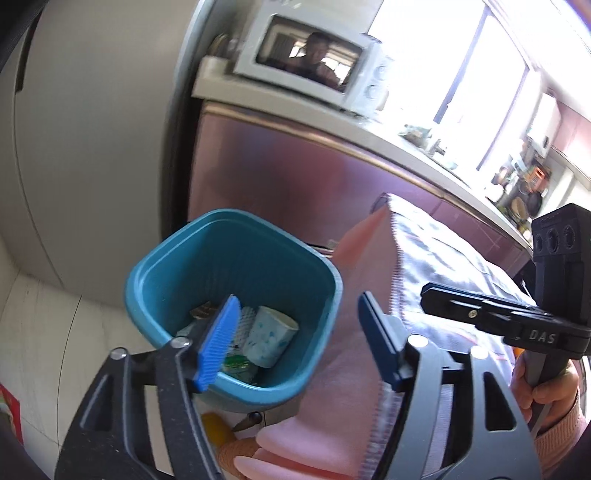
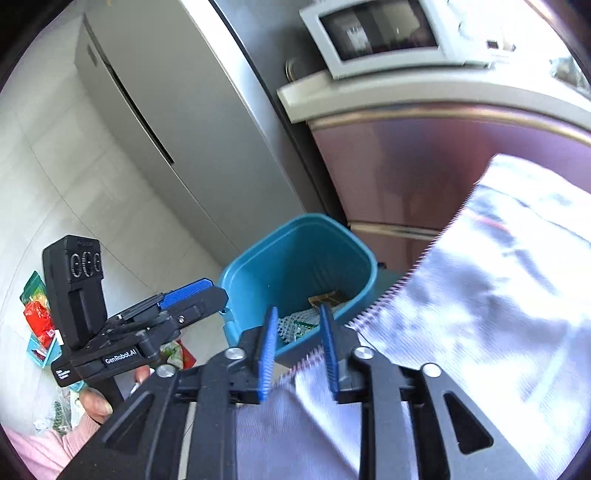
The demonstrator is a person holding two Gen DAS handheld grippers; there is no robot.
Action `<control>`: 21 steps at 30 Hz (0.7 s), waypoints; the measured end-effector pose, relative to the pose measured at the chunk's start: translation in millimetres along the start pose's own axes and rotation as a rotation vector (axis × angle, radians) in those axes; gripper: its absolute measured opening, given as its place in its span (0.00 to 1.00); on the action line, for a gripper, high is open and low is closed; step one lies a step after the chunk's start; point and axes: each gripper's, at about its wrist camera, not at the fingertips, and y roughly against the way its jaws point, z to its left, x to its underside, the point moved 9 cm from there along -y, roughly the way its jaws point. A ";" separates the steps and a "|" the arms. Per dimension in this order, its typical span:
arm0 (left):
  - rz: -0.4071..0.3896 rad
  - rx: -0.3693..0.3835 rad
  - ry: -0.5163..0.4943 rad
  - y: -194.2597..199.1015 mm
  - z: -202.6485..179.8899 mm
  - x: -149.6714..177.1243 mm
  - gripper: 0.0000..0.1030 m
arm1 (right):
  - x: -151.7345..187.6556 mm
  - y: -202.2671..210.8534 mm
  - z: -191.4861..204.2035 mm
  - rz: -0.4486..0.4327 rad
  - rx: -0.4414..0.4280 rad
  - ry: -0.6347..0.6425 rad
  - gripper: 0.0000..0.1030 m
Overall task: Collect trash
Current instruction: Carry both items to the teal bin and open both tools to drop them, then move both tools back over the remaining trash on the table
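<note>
A teal bin [image 1: 236,240] stands on the floor holding a paper cup [image 1: 271,339], white foam mesh and a green wrapper. Just above the bin's near rim my left gripper [image 1: 295,343] is open, with no pad touching anything. A large silver foil bag [image 1: 443,251] with a zigzag edge and a pink inner side hangs blurred to the right of the bin. In the right wrist view the bag [image 2: 480,295] fills the right side. Its zigzag edge passes between the parted jaws of my right gripper [image 2: 298,352], and the pads do not press on it. The bin [image 2: 299,258] lies straight ahead.
A grey fridge [image 2: 177,122] stands left of a maroon cabinet [image 2: 406,177] with a white microwave [image 2: 376,33] on top. Colourful wrappers [image 2: 37,317] lie on the tiled floor at the left. A yellow object [image 1: 214,428] sits by the bin's base.
</note>
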 end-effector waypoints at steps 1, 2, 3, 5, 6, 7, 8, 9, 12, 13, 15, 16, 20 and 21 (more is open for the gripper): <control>-0.007 0.008 -0.018 2.5 -9.6 0.6 0.70 | 1.7 12.0 -0.1 -0.023 0.010 0.009 0.30; -0.013 0.013 -0.038 4.8 -19.3 1.1 0.73 | 3.8 23.9 -0.8 -0.045 0.020 0.015 0.31; -0.018 0.023 -0.055 6.7 -28.7 1.7 0.76 | 6.5 35.7 -1.6 -0.063 0.026 0.019 0.33; -0.024 0.053 -0.084 11.0 -48.5 3.5 0.80 | 12.1 60.3 -5.7 -0.104 0.044 0.021 0.37; -0.029 0.068 -0.102 14.0 -58.8 4.8 0.81 | 15.3 72.1 -9.7 -0.123 0.058 0.014 0.38; -0.030 0.083 -0.117 15.4 -68.6 6.3 0.82 | 18.5 82.0 -13.4 -0.138 0.070 0.008 0.38; -0.029 0.100 -0.128 15.9 -79.5 8.3 0.83 | 22.1 93.3 -18.0 -0.156 0.083 0.000 0.38; -0.026 0.116 -0.144 15.6 -92.0 10.6 0.84 | 26.0 104.9 -23.6 -0.175 0.099 -0.013 0.39; -0.014 0.166 -0.182 14.2 -125.6 19.5 0.85 | 38.8 135.4 -35.9 -0.220 0.142 -0.047 0.40; -0.009 0.182 -0.193 13.5 -136.7 23.3 0.85 | 46.5 147.7 -40.7 -0.235 0.163 -0.057 0.40; 0.003 0.211 -0.215 11.2 -159.7 32.4 0.85 | 60.1 168.7 -52.0 -0.264 0.202 -0.085 0.40; 0.013 0.229 -0.224 10.0 -170.5 37.7 0.85 | 67.3 177.3 -58.6 -0.276 0.223 -0.102 0.40; 0.055 0.288 -0.285 4.9 -216.7 60.8 0.85 | 100.5 213.5 -86.3 -0.308 0.316 -0.174 0.40; 0.065 0.300 -0.304 3.0 -227.3 65.8 0.85 | 109.6 222.7 -94.1 -0.313 0.337 -0.194 0.40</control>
